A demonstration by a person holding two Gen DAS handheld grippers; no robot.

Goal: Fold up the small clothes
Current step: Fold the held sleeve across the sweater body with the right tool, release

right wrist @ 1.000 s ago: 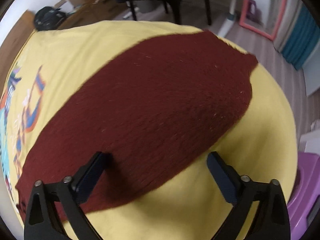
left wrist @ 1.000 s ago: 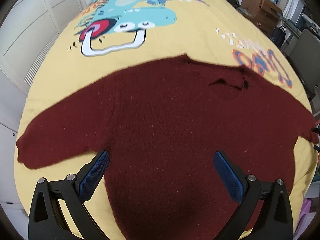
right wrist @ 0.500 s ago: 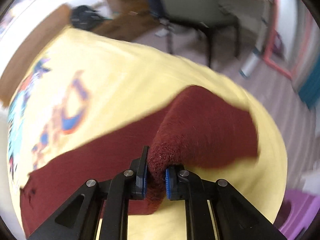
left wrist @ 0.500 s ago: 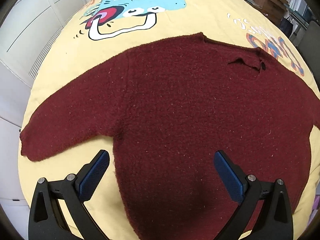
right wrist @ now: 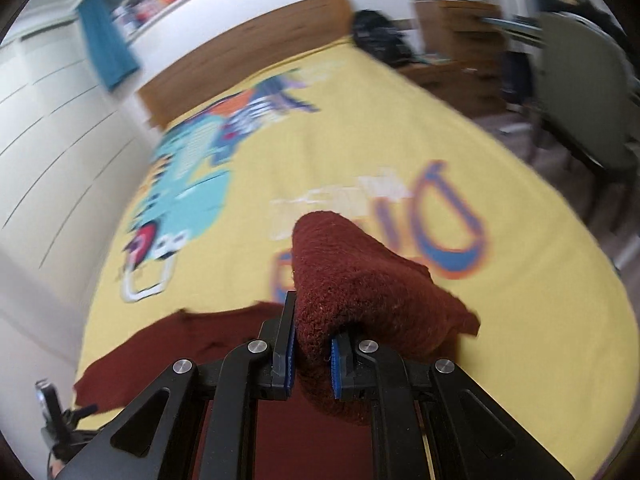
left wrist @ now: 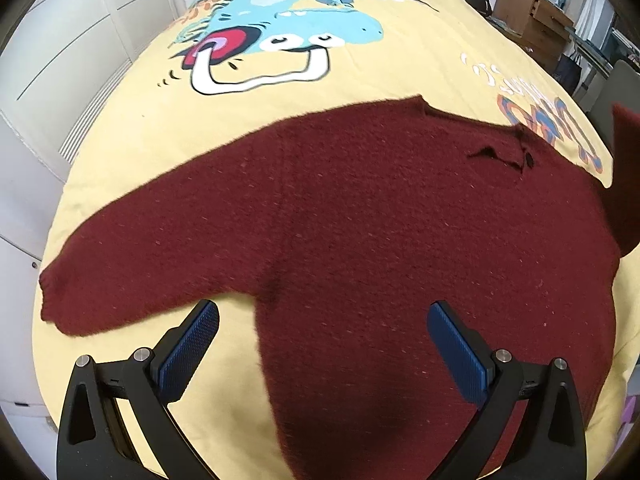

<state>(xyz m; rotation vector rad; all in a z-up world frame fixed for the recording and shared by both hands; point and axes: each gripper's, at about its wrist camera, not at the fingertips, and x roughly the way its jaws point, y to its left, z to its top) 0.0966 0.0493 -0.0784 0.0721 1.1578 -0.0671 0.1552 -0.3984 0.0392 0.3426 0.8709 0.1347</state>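
Dark red fuzzy knitted sweater [left wrist: 360, 240] lies flat on a yellow bedspread with a cartoon dinosaur print [left wrist: 400, 64]. In the left wrist view its neckline [left wrist: 504, 152] is at the far right and its hem is at the near edge, so the body runs from near to far and tilts a little to the right. The long axis across the sleeves runs left to right. The left sleeve [left wrist: 132, 264] is stretched out to the left, with its cuff near the left edge of the bed.

The left gripper [left wrist: 323, 340] hangs above the lower part of the sweater with its jaws wide apart. Its blue ribbed pads [left wrist: 188, 352] touch nothing; one is over the yellow cover below the left sleeve, the other over the red body.

The right gripper [right wrist: 312, 354] is closed on the right sleeve [right wrist: 360, 280]. The fabric is pinched between the two blue pads, and it rises in a hump above the jaws and hangs to the right. In the left wrist view a part of this raised sleeve shows at the right edge, lifted off the bed. The right wrist view is blurred. Beyond the bed are white cupboard doors [left wrist: 72, 40] on the left and a wooden headboard [right wrist: 240, 56] at the far end.
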